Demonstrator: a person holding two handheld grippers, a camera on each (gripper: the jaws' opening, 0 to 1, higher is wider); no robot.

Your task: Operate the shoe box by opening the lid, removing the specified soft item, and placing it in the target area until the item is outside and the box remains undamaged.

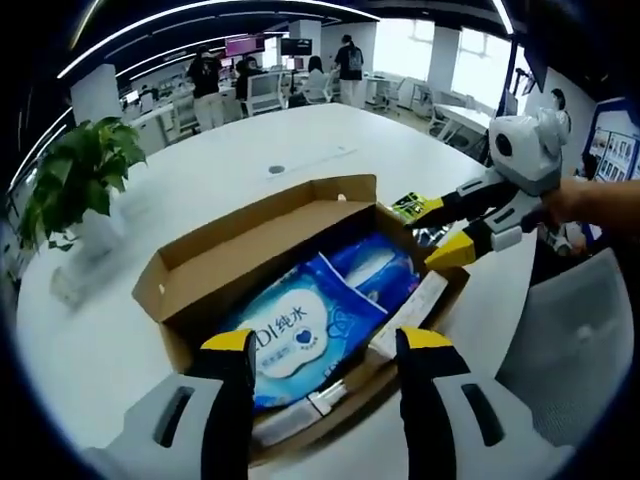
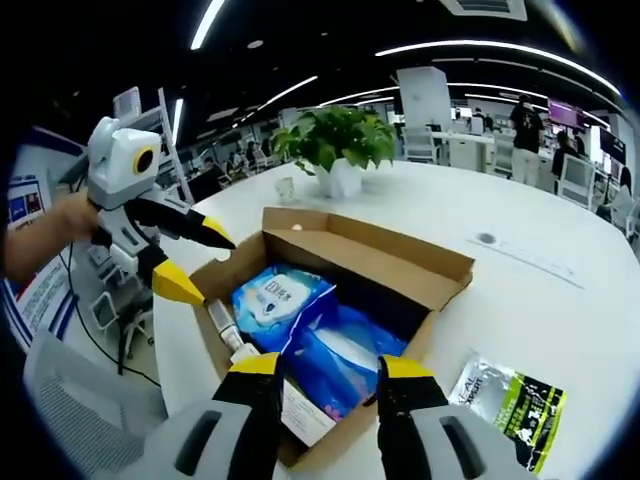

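Shoe box [image 1: 262, 262] [image 2: 352, 262] sits open on a white round surface [image 1: 250, 150] [image 2: 540, 300], brown cardboard, flaps standing up along its sides. Box looks intact.

Inside the box: a blue and white soft pack of wipes [image 1: 300, 335] [image 2: 278, 297]. Label in left gripper view reads "DI 纯水" in blue letters on a white cloud-shaped patch, with a small heart mark to the right. In right gripper view the same white patch shows print too small to read. A second blue soft pack [image 1: 372, 265] [image 2: 335, 350] lies beside it, partly overlapped. A flat white carton [image 1: 410, 312] [image 2: 225, 325] lies along one long wall of the box; any writing on it not legible.

Left claw [image 1: 325, 345]: yellow-tipped jaws spread apart, over the near edge of the box, wipes pack between them in the view. Gripping nothing. It also shows from the side in right gripper view [image 2: 195, 258], jaws spread, tips at the box corner.

Right claw [image 2: 330, 368]: jaws spread apart, at the box's near edge above the second blue pack, not pinching anything. Seen from the side in left gripper view [image 1: 435, 232], jaws apart, tips at the box's corner.

Outside the box, on the surface: a green and black sachet [image 2: 510, 400] [image 1: 410, 206], lettering unreadable. A potted plant [image 1: 75, 180] [image 2: 338, 145] stands well apart from the box.

Background: open office, people at desks.
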